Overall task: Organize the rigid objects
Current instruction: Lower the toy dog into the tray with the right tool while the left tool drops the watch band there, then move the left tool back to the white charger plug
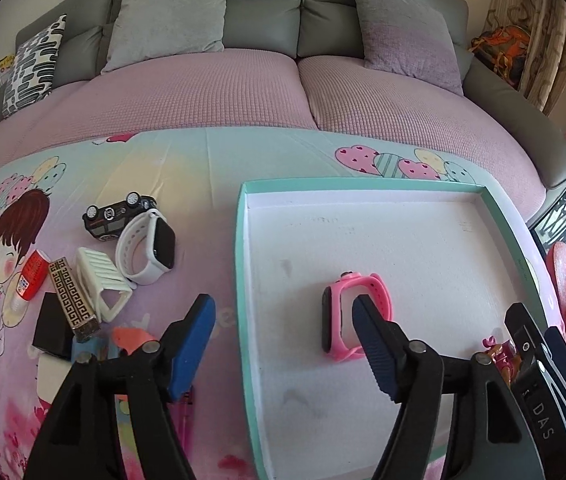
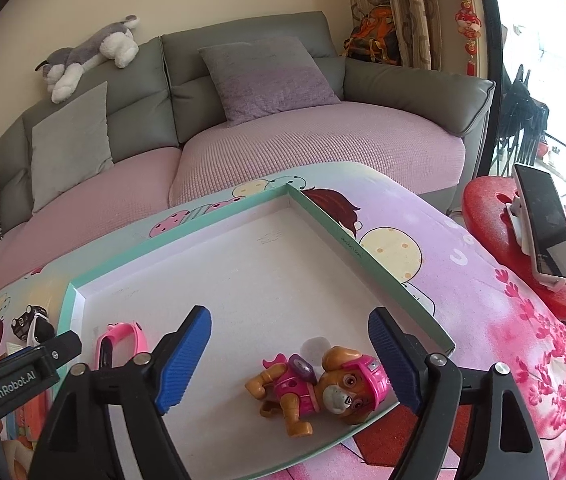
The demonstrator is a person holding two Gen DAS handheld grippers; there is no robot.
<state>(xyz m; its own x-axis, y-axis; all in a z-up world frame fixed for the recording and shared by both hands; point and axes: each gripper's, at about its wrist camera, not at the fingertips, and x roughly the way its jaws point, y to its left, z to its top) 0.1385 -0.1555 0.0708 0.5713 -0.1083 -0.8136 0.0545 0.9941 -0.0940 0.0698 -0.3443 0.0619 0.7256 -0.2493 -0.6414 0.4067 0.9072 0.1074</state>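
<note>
**Two toys resting in the tray, both sets of fingers spread**

I am holding both grippers over a shallow white tray with a mint-green rim [image 1: 243, 240], sitting on a surface covered with a pink cartoon-print cloth [image 1: 187, 168]. The left gripper [image 1: 283, 332] is hovering with its blue fingers [image 1: 193, 344] spread wide; a pink plastic child's watch [image 1: 353, 314] is lying on the tray floor just beyond the right-hand finger, not pinched. The right gripper [image 2: 289, 354] is likewise spread apart above a tan-and-pink toy puppy figure [image 2: 315, 388] lying on its side near the tray's front edge, free of both pads.

Waiting left of the tray, presumably for collecting, are a black toy car [image 1: 117, 216], a white smartwatch [image 1: 147, 250] and a white ribbed clip [image 1: 101, 284].
</note>
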